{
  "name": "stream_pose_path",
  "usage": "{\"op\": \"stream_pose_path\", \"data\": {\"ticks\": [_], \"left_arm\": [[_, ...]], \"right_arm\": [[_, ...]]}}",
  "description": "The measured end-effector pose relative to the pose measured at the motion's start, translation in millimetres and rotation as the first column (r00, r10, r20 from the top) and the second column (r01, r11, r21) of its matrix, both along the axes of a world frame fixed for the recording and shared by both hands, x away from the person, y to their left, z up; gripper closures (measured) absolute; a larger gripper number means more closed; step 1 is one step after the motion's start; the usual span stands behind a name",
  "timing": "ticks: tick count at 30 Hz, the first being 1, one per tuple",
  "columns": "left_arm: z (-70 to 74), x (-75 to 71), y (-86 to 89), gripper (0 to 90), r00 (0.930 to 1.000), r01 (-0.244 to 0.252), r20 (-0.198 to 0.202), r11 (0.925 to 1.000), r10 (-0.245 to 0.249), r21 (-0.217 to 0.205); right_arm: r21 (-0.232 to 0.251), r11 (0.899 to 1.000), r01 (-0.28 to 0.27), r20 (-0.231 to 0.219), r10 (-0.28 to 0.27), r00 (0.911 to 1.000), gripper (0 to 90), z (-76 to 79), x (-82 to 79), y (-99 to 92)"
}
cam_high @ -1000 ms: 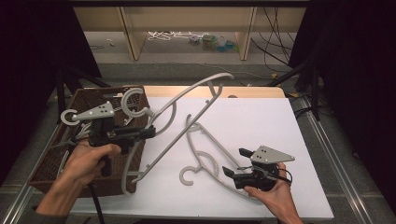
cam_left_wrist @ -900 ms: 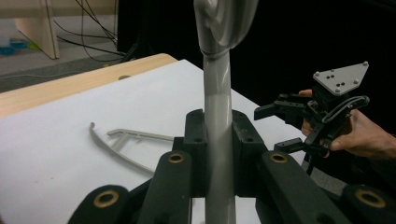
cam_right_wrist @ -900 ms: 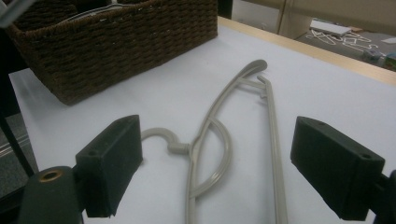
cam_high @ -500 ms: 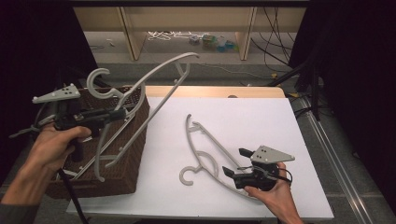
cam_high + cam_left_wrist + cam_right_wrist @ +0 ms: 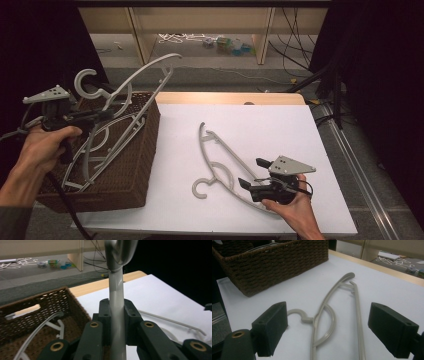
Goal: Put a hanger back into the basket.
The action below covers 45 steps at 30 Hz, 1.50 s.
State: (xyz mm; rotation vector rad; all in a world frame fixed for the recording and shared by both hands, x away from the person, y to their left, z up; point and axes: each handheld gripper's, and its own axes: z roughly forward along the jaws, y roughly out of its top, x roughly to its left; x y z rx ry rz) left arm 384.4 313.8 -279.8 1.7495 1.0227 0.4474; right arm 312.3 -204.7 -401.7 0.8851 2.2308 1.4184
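My left gripper (image 5: 102,114) is shut on the neck of a grey plastic hanger (image 5: 145,82), holding it tilted above the brown wicker basket (image 5: 135,165). In the left gripper view the pads (image 5: 103,315) clamp the hanger's stem (image 5: 117,297), the hook rising above. Another hanger (image 5: 97,150) lies inside the basket. A second grey hanger (image 5: 220,160) lies flat on the white table top, its hook toward the front. My right gripper (image 5: 252,172) rests open at the table's front right, beside that hanger's lower arm. In the right gripper view the hanger (image 5: 329,315) lies ahead between the open jaws.
The basket (image 5: 274,262) fills the table's left side. Wooden shelving (image 5: 200,30) with loose white items stands on the floor behind the table. Cables (image 5: 300,35) run at the back right. A wooden strip (image 5: 230,97) borders the far edge of the white sheet.
My left hand has carried the held hanger leftward from over the table's middle to above the basket. The right gripper and the hanger on the table have stayed put.
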Motion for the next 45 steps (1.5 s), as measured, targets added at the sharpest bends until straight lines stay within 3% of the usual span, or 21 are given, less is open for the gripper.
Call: {"op": "stream_pose_path", "data": {"ticks": [12,27,37,44,45], "left_arm": [[-16.7,10.5,22.1,79.3,0.9989,-0.047,0.01,0.9967,0.046,0.066],[-37.8,13.6,43.9,79.3,0.9968,-0.079,0.0,0.9915,0.079,0.103],[-56.0,9.6,59.2,79.3,0.9957,-0.078,-0.037,0.984,0.085,0.16],[-67.1,8.7,70.0,79.3,0.9925,-0.094,-0.064,0.9833,0.105,0.156],[-71.6,8.5,73.8,79.3,0.9912,-0.094,-0.076,0.9798,0.109,0.177]], "right_arm": [[-0.008,1.0,0.001,-0.006,-0.001,1.0,17.1,-1.1,0.1,0.4],[-0.011,1.0,-0.003,-0.014,0.002,0.9999,17.1,-1.9,0.4,0.4],[-0.01,1.0,-0.008,-0.012,0.007,0.9999,17.1,-2.9,1.1,1.0],[-0.014,1.0,-0.009,-0.014,0.008,0.9999,17.1,-2.6,0.9,0.8],[-0.01,1.0,-0.004,-0.012,0.004,0.9999,17.1,-2.8,1.3,0.6]]}}
